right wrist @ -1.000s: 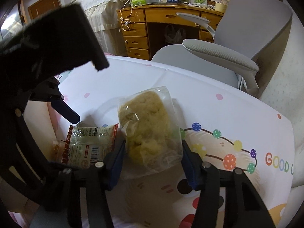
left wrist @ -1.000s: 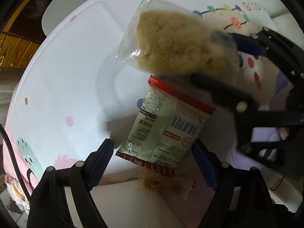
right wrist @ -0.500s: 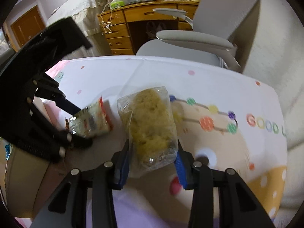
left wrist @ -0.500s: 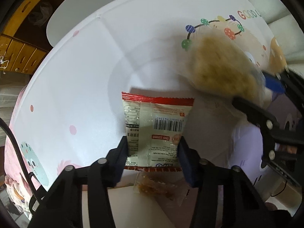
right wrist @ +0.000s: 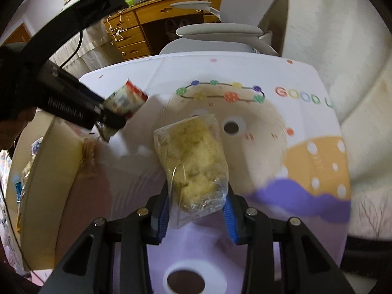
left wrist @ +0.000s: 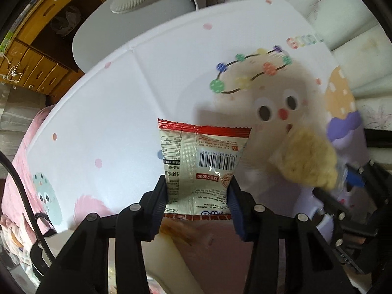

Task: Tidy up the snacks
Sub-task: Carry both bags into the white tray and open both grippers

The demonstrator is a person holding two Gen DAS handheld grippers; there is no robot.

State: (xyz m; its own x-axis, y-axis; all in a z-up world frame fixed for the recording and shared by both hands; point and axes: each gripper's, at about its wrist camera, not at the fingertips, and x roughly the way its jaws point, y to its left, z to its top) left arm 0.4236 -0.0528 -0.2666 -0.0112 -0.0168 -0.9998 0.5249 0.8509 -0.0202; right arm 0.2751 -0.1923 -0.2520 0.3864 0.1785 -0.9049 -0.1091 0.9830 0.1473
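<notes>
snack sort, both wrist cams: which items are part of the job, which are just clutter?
Job:
- red-edged snack packet, held in left gripper
- clear bag with yellow crumbly snack, held in right gripper
- small brown wrapped snack

Clutter:
- office chair
- wooden desk
- cartoon tablecloth

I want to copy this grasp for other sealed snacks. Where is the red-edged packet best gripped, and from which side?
Across its narrow width, near the bottom seam, coming from above, as the left gripper does now. The packet is flat and limp, so pads on both long edges pinch it and let it hang straight, the red top seam farthest from the pads.
</notes>
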